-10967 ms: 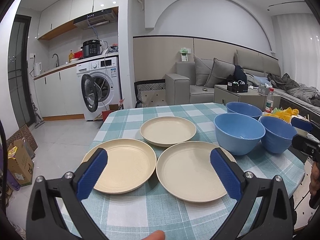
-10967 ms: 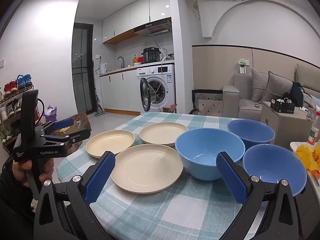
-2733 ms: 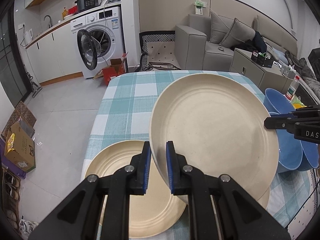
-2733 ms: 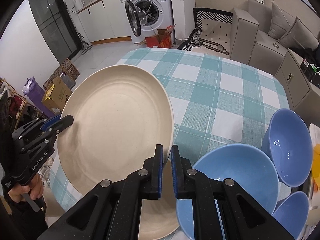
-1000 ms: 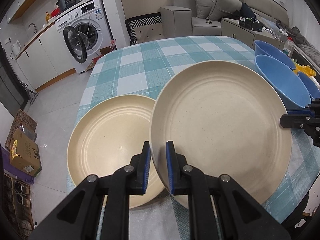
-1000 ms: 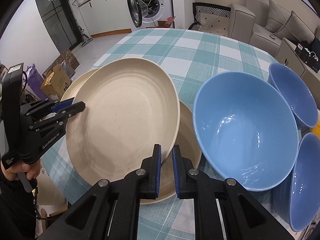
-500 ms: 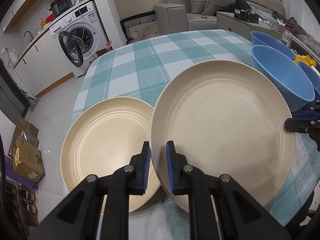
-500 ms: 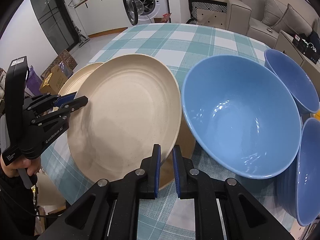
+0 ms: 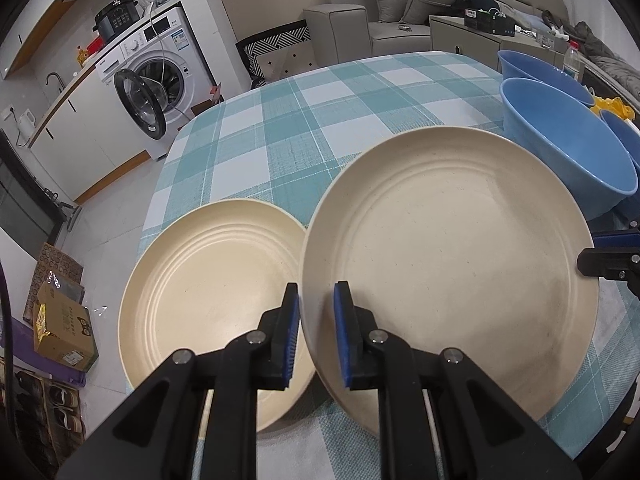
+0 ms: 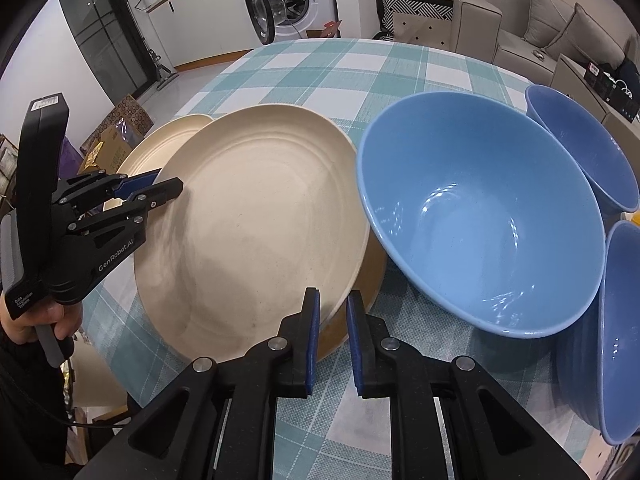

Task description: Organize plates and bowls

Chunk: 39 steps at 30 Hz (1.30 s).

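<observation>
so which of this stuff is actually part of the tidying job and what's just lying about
Part of the job:
- held cream plate, gripped by left claw and right claw
- plate under it
- plate beside it
- three blue bowls

Just lying about:
- cardboard box on the floor
- water bottle

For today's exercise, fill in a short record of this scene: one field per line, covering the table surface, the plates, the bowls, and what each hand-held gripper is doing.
Surface: table with teal checked cloth
Held plate: cream plate, gripped at opposite rims by both grippers, above a second plate that shows only at its edge
Other plate: cream plate flat on the cloth, to the left
Bowls: three blue; the large bowl nearest the held plate
Left hand-held gripper: shut on the held plate's rim
Right hand-held gripper: shut on the held plate's rim
</observation>
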Each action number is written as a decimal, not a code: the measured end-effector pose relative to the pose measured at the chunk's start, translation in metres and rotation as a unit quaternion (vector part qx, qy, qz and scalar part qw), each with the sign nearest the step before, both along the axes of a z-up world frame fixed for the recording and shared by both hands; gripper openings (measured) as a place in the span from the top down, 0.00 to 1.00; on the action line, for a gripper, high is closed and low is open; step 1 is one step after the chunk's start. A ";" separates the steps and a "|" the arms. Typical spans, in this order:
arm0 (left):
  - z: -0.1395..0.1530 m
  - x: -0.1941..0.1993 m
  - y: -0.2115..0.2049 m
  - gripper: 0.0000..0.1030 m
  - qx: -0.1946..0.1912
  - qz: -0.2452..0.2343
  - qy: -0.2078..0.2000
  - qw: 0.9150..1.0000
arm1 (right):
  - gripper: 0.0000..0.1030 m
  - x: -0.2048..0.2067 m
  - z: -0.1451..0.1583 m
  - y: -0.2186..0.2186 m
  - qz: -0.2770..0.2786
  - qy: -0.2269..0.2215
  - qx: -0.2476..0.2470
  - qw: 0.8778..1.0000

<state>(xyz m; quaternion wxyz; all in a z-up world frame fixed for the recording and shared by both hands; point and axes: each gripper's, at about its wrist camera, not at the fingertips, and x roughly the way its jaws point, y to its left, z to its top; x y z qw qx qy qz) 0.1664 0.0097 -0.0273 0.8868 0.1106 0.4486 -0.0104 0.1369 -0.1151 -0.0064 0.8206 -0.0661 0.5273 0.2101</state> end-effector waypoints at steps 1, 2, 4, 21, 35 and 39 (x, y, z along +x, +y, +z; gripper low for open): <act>-0.001 0.000 -0.001 0.85 0.002 -0.001 -0.001 1.000 | 0.86 0.000 0.000 0.000 0.001 0.000 -0.001 1.000; -0.001 0.001 -0.001 0.85 0.003 -0.001 -0.001 1.000 | 0.86 -0.001 -0.001 0.001 0.002 0.000 -0.002 1.000; -0.003 0.001 -0.002 0.85 0.001 -0.002 0.001 1.000 | 0.86 -0.002 -0.003 0.001 0.001 0.001 -0.008 1.000; -0.014 0.003 -0.011 0.84 0.020 -0.011 0.001 1.000 | 0.83 -0.002 -0.012 0.002 0.001 -0.001 -0.028 1.000; -0.020 0.000 -0.018 0.81 0.041 -0.022 -0.003 0.999 | 0.80 -0.002 -0.019 0.002 0.004 0.000 -0.040 0.999; -0.014 0.000 -0.011 0.69 -0.002 -0.026 0.004 1.000 | 0.77 -0.003 -0.017 0.002 0.011 0.001 -0.037 0.999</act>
